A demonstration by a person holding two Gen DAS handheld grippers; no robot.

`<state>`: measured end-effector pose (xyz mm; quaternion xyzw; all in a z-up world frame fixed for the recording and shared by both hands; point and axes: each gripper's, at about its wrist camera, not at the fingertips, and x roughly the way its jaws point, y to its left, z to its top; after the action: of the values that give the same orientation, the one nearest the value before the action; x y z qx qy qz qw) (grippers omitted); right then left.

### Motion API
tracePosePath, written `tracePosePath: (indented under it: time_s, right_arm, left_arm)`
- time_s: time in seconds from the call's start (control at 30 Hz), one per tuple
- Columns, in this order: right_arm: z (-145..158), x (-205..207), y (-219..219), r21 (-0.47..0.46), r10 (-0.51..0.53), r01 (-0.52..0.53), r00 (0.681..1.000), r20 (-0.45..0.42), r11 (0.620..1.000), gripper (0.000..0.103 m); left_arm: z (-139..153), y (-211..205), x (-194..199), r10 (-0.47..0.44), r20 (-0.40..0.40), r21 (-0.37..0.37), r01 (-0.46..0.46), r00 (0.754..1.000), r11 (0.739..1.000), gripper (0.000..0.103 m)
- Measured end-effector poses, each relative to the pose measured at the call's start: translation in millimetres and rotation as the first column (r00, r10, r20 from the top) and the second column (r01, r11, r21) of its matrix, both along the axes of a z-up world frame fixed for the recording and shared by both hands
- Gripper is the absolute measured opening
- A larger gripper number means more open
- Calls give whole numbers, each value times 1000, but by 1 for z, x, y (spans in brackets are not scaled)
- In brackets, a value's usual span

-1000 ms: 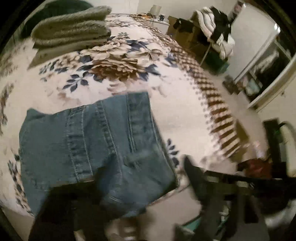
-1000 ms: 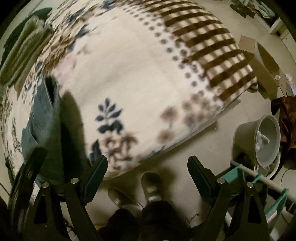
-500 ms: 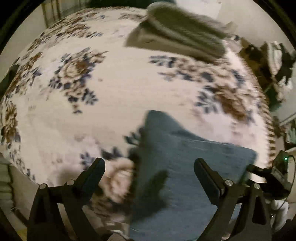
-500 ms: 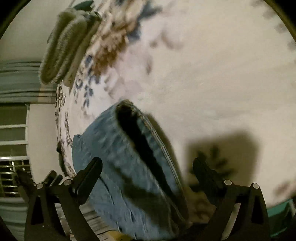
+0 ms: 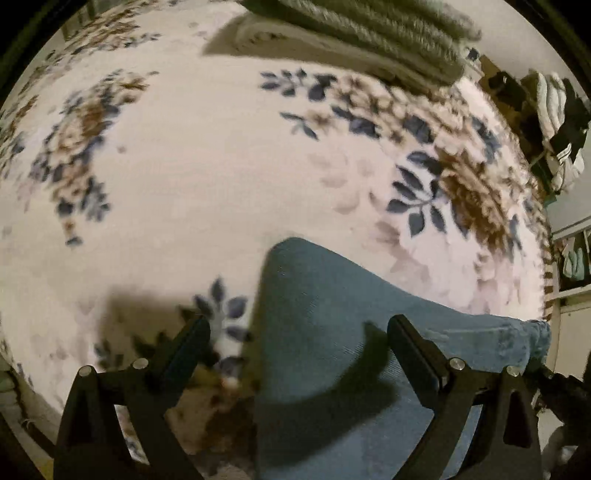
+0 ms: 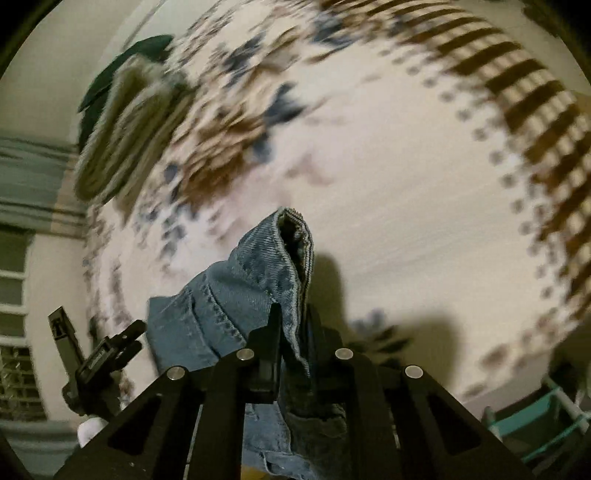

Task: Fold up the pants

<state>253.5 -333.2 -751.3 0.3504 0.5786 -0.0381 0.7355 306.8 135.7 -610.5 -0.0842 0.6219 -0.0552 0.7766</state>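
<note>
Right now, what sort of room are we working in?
Most likely a bedroom: the jeans lie on a floral bedspread, with a folded blanket at its far end.

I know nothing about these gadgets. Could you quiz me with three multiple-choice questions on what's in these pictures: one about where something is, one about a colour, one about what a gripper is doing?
1. Where does the stack of folded grey-green blankets lie?
A. on the floor
B. at the far end of the floral bedspread
C. on top of the jeans

2. What colour are the jeans?
A. blue
B. black
C. red

3. What is the right gripper doing?
A. open, holding nothing
B. shut on a blanket
C. shut on a fold of the jeans

Answers:
1 B: in the left wrist view the stack sits on the bedspread, well beyond the denim.
2 A: both views show faded blue denim.
3 C: its fingers are pressed together with the denim edge between them, while the left gripper is spread wide above the jeans.
</note>
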Motion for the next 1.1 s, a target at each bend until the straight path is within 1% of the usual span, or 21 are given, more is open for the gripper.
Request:
tracePosePath:
  time_s: [0.07, 0.1, 0.13, 0.17, 0.2, 0.27, 0.33, 0.43, 0.47, 0.5, 0.53, 0.57, 0.63, 0.7, 0.8, 0.83, 0.87, 0.93, 1.0, 1.07, 1.1]
  right_arm:
    - [-5, 3, -16, -21, -32, 31, 999, -22, 999, 8]
    - [-11, 3, -26, -3, -48, 48, 998, -36, 999, 8]
    - [-17, 6, -32, 3, -52, 52, 998, -47, 999, 8]
    - [-23, 9, -33, -6, -42, 42, 997, -62, 999, 8]
    - [-32, 15, -30, -19, -10, 9, 996, -87, 1000, 8]
    - [-45, 21, -24, -45, 18, -24, 993, -118, 999, 8]
    - [-55, 26, -22, -14, 23, -26, 987, -158, 1000, 9]
    - [-48, 18, -28, 56, -14, 23, 987, -160, 998, 33]
    - [-41, 9, -31, 76, -27, 39, 988, -152, 996, 51]
    - [-31, -6, -33, 90, -54, 67, 988, -143, 994, 60]
    - [-26, -14, -33, 95, -68, 82, 988, -141, 992, 60]
    - [-23, -27, -34, 106, -86, 102, 986, -146, 989, 60]
    - [-25, -55, -28, 136, -113, 140, 975, -193, 981, 60]
    - [-39, -77, -19, 200, -140, 190, 960, -241, 961, 60]
    - [-68, -96, -9, 256, -204, 283, 933, -297, 924, 60]
    - [-74, -99, -7, 277, -217, 302, 929, -299, 912, 56]
    - [-80, -100, -2, 316, -234, 322, 929, -286, 892, 46]
    - [-83, -103, 4, 285, -255, 338, 922, -291, 897, 34]
    - [-74, -106, 9, 231, -255, 318, 930, -264, 920, 22]
    - [-59, -110, 12, 170, -232, 275, 943, -239, 946, 18]
    - [-51, -111, 16, 117, -216, 248, 949, -230, 962, 18]
  left_arm:
    - [-16, -4, 11, -7, -27, 28, 7, 1000, 1000, 98]
    - [-25, -4, 16, -7, -38, 25, 8, 999, 1000, 99]
    - [-31, -3, 19, -6, -47, 18, 7, 999, 1000, 103]
    - [-39, 0, 23, 0, -60, 11, 1, 998, 1000, 103]
    - [-45, 4, 27, 10, -72, -22, -12, 997, 1000, 103]
    - [-45, 7, 30, 12, -80, -41, -15, 997, 999, 103]
    - [-36, 8, 28, 1, -83, -30, -3, 997, 1000, 103]
    - [-12, 15, 16, 2, -53, -14, -2, 999, 1000, 103]
    - [-2, 19, 8, 5, -40, -20, -6, 999, 1000, 103]
    - [7, 24, -2, 12, -29, -24, -13, 1000, 1000, 103]
    - [13, 27, -11, 15, -26, -19, -16, 1000, 1000, 103]
    - [18, 30, -23, 17, -27, -13, -17, 1000, 1000, 103]
    - [21, 33, -41, 20, -34, -8, -21, 999, 1000, 103]
    - [12, 34, -56, 25, -67, -27, -27, 997, 999, 103]
    - [-5, 28, -74, 21, -122, -47, -27, 992, 999, 103]
    - [-13, 25, -78, 18, -146, -57, -26, 989, 998, 103]
    - [-16, 24, -83, 14, -152, -66, -25, 988, 998, 103]
    - [-25, 18, -88, -15, -151, -64, 5, 988, 998, 103]
    - [-29, 15, -90, -48, -132, -38, 43, 990, 998, 103]
    - [-35, 11, -91, -83, -114, -32, 80, 990, 996, 103]
    - [-38, 10, -91, -97, -106, -40, 94, 990, 995, 103]
